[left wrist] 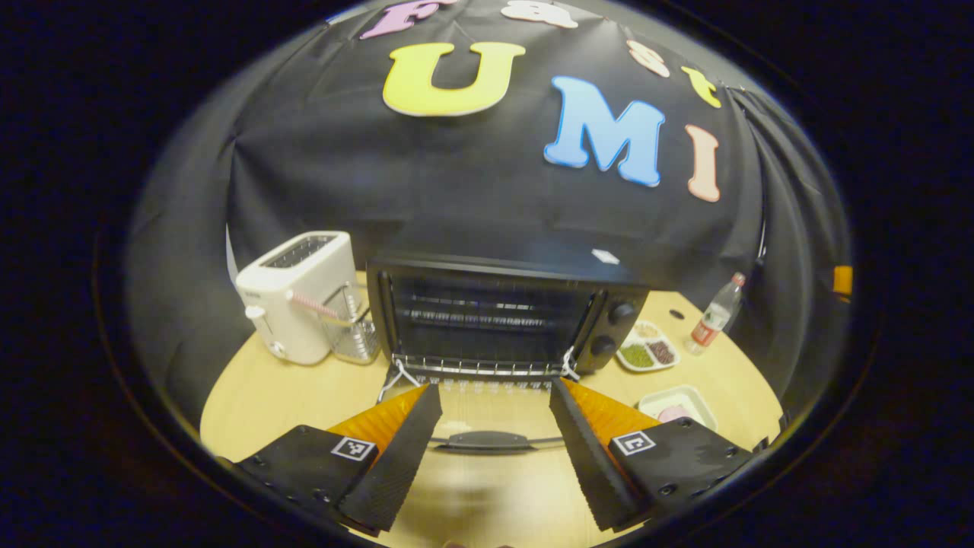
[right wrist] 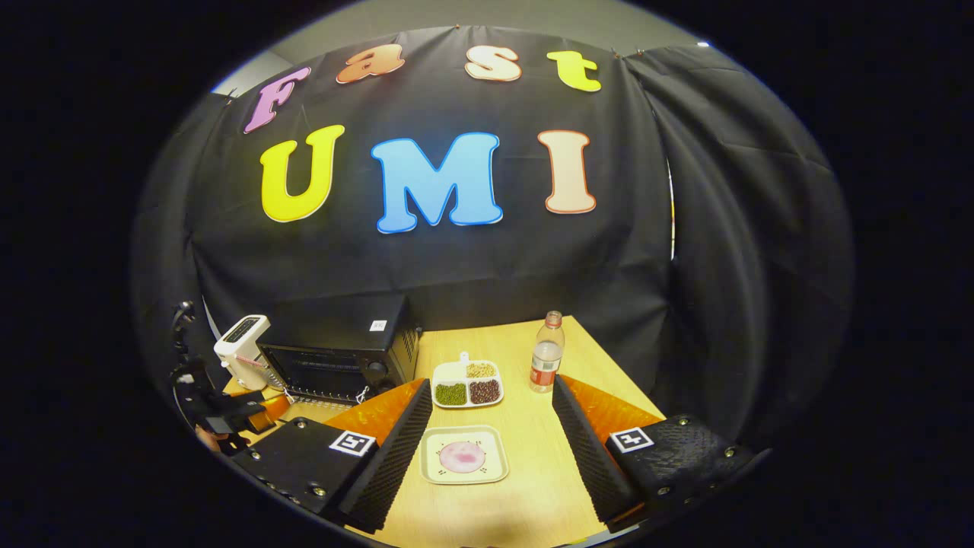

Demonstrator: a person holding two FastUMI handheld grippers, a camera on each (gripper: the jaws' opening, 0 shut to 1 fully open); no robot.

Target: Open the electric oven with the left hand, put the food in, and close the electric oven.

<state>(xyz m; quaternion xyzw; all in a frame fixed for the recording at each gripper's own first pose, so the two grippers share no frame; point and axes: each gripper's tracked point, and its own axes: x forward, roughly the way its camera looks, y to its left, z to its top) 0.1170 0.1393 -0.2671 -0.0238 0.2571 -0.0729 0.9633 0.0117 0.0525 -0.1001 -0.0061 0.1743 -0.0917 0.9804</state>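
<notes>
**Door down, food not yet in — watch the tray pickup & the low door**

We see the oven (left wrist: 502, 312) w/ its glass door (left wrist: 487, 415) dropped flat toward us, handle (left wrist: 487, 440) lying between the left tongs (left wrist: 494, 457). Those tongs are spread wide & grip nothing; the handle sits in the gap, touching neither finger as far as we can tell. Wire rack (left wrist: 479, 369) shows at the mouth of the cavity.

The food (right wrist: 462, 455), a pink round piece, lies on a small square tray (right wrist: 465, 454) on the worktop (right wrist: 533, 487), right of the oven and near the front edge. The right tongs (right wrist: 491, 457) are also spread, empty, w/ the tray framed between the fingers but not touched.

Risks, as we judge them:
- Tray is shallow w/ a thin rim. A pinch on one edge only could tip it & slide the food off. Grip needs to be square on the rim.
- Divided dish (right wrist: 466, 383) of beans sits just behind the tray, bottle (right wrist: 545, 364) near it to the right. Overshoot fwd could shove the dish or knock the bottle over.
- Open door lies low betw. tray & cavity. Carrying the tray too low could hit the door edge or handle.
- Left tongs hang over the door; if they linger, the two hands may clash at the oven mouth.
- Toaster (left wrist: 300, 297) & wire basket (left wrist: 354, 331) stand close on the oven's left, so a wide swing when closing could clip them.
</notes>
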